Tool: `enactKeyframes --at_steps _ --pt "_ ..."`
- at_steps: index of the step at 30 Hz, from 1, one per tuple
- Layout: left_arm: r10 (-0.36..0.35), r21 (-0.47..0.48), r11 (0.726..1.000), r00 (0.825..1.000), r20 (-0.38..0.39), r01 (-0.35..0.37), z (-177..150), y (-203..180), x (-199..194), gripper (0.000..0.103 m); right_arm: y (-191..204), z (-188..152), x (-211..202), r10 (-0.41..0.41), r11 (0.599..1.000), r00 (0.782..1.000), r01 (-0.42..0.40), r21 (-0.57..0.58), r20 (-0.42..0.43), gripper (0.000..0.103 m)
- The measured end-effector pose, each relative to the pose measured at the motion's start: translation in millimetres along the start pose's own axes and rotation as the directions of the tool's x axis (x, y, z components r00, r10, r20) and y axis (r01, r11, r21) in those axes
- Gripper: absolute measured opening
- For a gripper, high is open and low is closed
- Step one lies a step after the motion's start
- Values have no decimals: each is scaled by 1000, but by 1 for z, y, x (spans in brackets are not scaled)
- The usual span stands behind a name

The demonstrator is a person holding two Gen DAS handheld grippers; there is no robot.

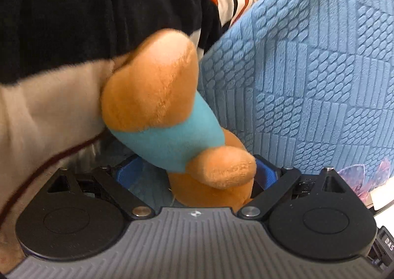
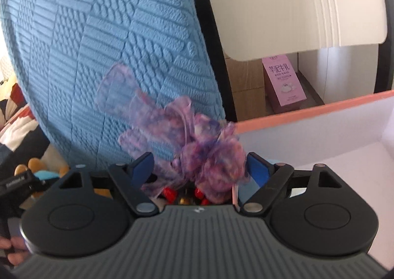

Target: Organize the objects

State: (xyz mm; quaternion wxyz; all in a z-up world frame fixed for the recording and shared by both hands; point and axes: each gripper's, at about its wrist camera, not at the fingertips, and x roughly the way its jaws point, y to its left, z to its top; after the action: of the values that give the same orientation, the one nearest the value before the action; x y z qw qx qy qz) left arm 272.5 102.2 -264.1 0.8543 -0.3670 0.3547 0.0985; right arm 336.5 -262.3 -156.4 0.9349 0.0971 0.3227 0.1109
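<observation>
Plush toy [image 1: 162,111], orange with a teal shirt, sits clamped in the left gripper [image 1: 194,173]: blue fingers [image 1: 264,172] press into its lower body, so the head end sticks forward and up, away from the camera. Grip low on the body probably because that's the narrowest, most squeezable part. Toy floats just left of the blue textured pillow [image 1: 307,69], with a striped black/cream/orange blanket [image 1: 61,33] behind it, on the far side from the pillow.

Right gripper [image 2: 200,168] is clenched on a purple mesh pouch [image 2: 197,146]. Jaws pinch the bunched body, and the loose gathered top flares up across the pillow face [image 2: 110,45]. Small red and gold bits show at the pouch bottom near the palm; can't tell what they are.

Container: white box with pink rim [image 2: 307,111] lies right of the pillow, near wall close beside the pouch. Visible interior shows nothing in it; the lower part is hidden behind the gripper body. My read: both items are headed there, pouch first since it's almost at the rim.

Further right of the pillow, past the box, a pink carton [image 2: 283,82] stands in a shelf recess beside a cardboard box [image 2: 246,82]. Neither seems involved.

Risk: mesh could snag on the fingers at release.
</observation>
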Motion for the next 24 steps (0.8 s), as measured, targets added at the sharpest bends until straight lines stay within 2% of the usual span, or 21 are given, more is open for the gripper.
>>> enactKeyframes --at_steps 2,3,10,12,16,24 --pt "6 -3 1000 1000 -8 -6 -1 0 5 96 1 3 8 -22 1000 1000 22 -18 -6 78" --pt "6 -6 1000 1000 -11 -6 -2 0 8 96 -1 4 10 -21 1000 1000 21 -8 -13 74" --pt "-25 -12 1000 998 -58 24 -10 -7 26 95 -5 12 19 8 1000 999 -8 18 -35 64" --pt "-22 5 1000 997 -67 22 -13 -10 31 95 -5 14 20 17 1000 999 -17 7 -27 54" --pt "-18 30 999 997 -80 20 -18 -14 39 94 -6 15 20 21 1000 999 -21 6 -27 52" --pt "1 86 996 998 -66 4 -27 -21 28 80 -19 16 15 -13 996 1000 14 85 -17 18"
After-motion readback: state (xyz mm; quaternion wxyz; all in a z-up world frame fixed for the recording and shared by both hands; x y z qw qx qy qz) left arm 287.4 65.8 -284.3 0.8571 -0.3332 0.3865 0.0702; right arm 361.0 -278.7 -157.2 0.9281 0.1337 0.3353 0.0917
